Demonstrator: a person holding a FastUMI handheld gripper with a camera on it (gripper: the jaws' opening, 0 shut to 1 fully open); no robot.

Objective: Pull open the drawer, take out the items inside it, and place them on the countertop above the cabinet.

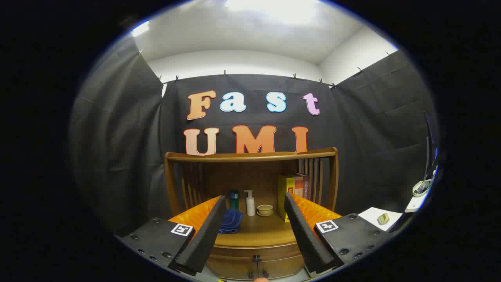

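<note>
The gripper (254, 235) points level at the cabinet (250, 235), fingers spread wide above the closed drawer (256, 266).

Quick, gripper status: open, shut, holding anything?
Gripper: open, holding nothing; fingers spread either side of the closed drawer, short of it.

Your gripper view faces the wooden cabinet (250, 231) head-on, near it, from about countertop height. You look forward along both fingers (205, 233), spread wide, toward the cabinet's back.
</note>
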